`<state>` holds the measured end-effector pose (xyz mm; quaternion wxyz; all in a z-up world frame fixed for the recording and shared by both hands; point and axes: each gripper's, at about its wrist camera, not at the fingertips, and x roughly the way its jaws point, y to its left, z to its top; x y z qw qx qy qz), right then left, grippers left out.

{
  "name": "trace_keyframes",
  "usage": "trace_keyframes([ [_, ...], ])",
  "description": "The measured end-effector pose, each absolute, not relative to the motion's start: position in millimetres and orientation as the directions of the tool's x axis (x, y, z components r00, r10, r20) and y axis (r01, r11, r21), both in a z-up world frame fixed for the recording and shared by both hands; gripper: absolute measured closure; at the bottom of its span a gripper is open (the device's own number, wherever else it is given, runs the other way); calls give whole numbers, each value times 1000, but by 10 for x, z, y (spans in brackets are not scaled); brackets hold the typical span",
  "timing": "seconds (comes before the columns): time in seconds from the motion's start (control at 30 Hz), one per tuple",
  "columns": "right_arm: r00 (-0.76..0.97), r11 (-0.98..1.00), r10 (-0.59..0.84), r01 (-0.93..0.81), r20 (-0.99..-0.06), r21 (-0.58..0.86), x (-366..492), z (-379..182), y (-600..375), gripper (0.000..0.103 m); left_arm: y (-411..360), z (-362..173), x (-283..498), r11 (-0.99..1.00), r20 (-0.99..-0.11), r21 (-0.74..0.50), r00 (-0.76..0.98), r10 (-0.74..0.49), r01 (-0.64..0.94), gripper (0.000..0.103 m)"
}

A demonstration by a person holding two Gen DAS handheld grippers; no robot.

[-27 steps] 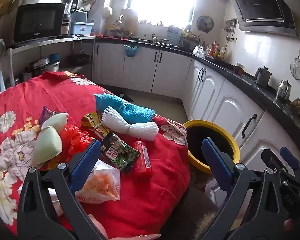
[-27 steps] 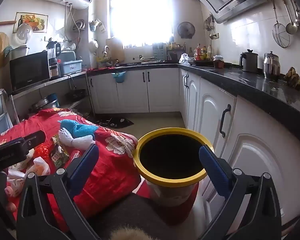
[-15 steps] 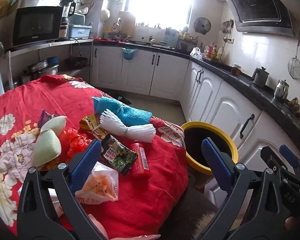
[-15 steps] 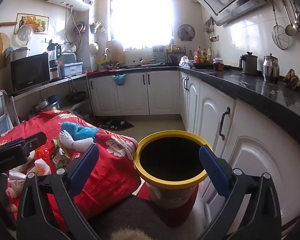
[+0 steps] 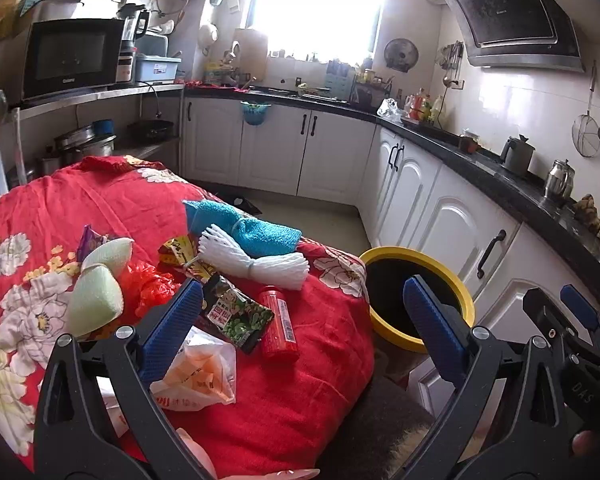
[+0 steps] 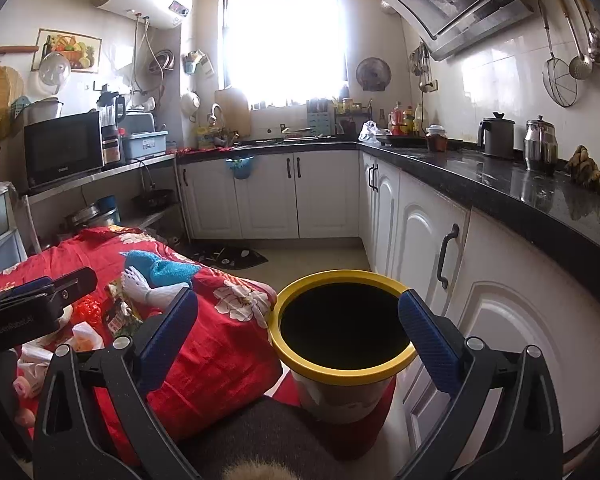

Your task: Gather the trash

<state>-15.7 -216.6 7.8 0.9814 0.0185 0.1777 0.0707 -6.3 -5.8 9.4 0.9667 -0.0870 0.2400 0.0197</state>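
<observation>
Trash is spread over the red flowered cloth [image 5: 80, 200] covering the counter: from left to right, pale green sponges [image 5: 94, 304], a crumpled red bag [image 5: 148, 286], an orange-printed plastic bag [image 5: 200, 376], a dark snack wrapper [image 5: 236, 314] and a red tube [image 5: 278, 326]. A yellow-rimmed bin [image 6: 342, 368] stands at three o'clock of the cloth, off its edge. The left claw [image 5: 300, 320] is held wide and empty above the wrapper and tube; the right claw [image 6: 300, 330] is likewise wide and empty, framing the bin mouth. One light piece should be picked first, pinched without the cloth being caught, then carried over the rim before release.
</observation>
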Motion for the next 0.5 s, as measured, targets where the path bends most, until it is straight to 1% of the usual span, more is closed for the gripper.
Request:
trace_keyframes([
  [0.5,929,989,147,-134,-339,61,-147,91,-2145,5,-57,105,-85,985,-452,-154,892,-2,-75,11],
])
